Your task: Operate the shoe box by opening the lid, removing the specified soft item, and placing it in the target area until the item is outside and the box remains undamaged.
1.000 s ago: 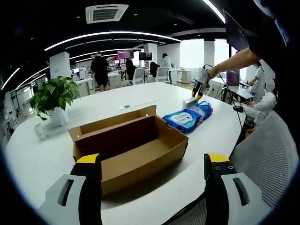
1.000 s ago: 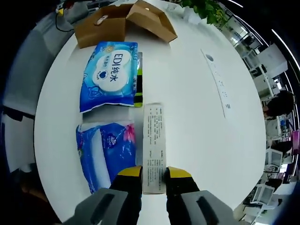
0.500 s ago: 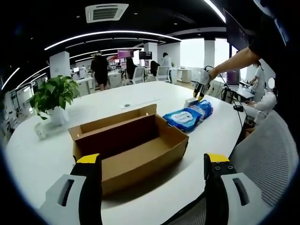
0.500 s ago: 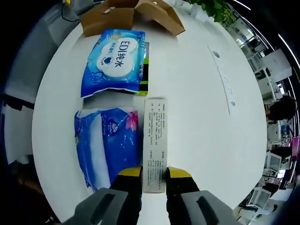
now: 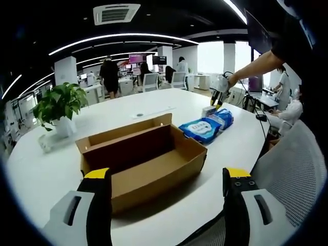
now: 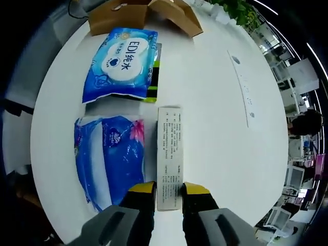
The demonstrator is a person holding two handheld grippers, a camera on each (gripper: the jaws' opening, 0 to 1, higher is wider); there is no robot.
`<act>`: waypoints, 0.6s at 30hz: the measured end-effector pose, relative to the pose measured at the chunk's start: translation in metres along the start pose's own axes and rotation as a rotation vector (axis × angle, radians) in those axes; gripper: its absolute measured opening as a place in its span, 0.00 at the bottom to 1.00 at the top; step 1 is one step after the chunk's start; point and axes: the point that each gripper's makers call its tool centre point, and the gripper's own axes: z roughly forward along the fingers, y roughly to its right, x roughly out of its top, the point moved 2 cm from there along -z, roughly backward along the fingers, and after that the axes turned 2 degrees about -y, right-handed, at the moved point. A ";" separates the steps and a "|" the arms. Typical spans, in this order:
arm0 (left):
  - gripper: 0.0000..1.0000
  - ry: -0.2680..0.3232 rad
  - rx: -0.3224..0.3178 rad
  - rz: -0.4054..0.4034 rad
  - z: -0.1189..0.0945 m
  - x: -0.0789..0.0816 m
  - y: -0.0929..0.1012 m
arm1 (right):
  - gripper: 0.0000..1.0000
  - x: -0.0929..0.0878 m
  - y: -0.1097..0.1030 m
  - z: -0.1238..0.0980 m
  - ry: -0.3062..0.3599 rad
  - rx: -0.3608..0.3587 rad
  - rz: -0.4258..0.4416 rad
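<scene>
Shoe box (image 5: 141, 161) open, long axis crosswise; left fingers (image 5: 100, 177) wide, empty; right fingers (image 6: 192, 188) clamp carton (image 6: 169, 156).

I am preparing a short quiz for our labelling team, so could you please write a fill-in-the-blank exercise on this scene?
1. The brown cardboard shoe box stands with its lid ____.
2. The right gripper is shut on the long white ____.
3. Two soft blue packs lie on the white ____.

Missing words: open; carton; table

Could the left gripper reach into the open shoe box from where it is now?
Probably yes. The left gripper is open and faces the shoe box, whose top is open, with nothing between its jaws and the box.
</scene>
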 end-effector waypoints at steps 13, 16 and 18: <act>0.92 -0.005 -0.002 0.004 0.001 0.001 0.003 | 0.17 -0.002 0.007 0.002 -0.005 -0.024 -0.005; 0.92 -0.008 -0.003 0.008 0.001 0.000 0.003 | 0.17 -0.001 0.008 0.002 -0.005 -0.025 -0.004; 0.92 -0.008 -0.003 0.009 0.001 0.001 0.003 | 0.17 -0.001 0.009 0.003 -0.007 -0.030 -0.015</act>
